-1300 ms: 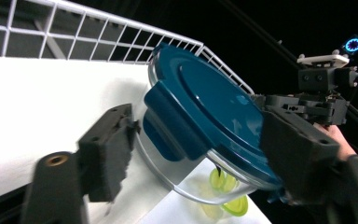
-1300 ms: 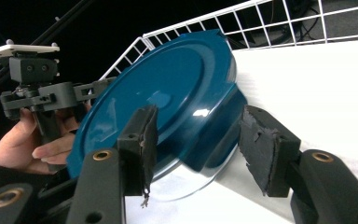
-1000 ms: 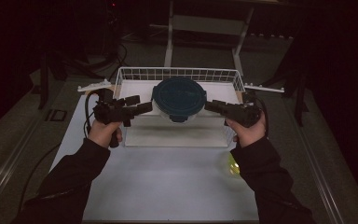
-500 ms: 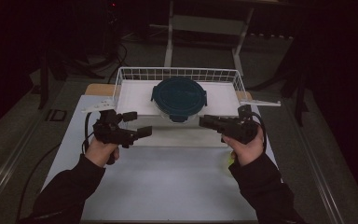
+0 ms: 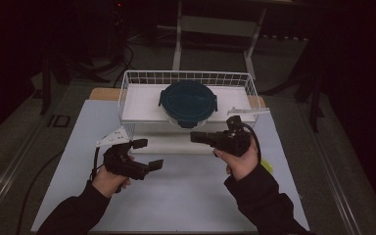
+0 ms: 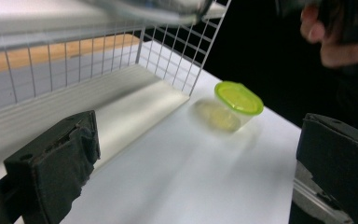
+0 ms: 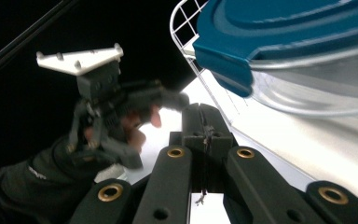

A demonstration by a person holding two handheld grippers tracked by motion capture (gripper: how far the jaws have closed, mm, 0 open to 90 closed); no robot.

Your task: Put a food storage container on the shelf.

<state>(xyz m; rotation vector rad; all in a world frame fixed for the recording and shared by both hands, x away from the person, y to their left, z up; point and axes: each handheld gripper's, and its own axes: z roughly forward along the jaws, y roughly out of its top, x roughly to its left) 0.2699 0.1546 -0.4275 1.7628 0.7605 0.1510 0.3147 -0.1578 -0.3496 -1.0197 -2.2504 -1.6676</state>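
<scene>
hovering before the lidded container (image 5: 188,102) (no readable label): left gripper (image 5: 144,154) jaws apart, right gripper (image 5: 197,136) jaws together

Small clear cup (image 6: 235,105) w/ lime-green lid sits upright on the white table top (image 5: 186,196), nr its right edge. Wooden board (image 5: 103,93) pokes out at the table's far left corner. Grey metal stand (image 5: 215,24) stands behind the table; room's dark otherwise
</scene>
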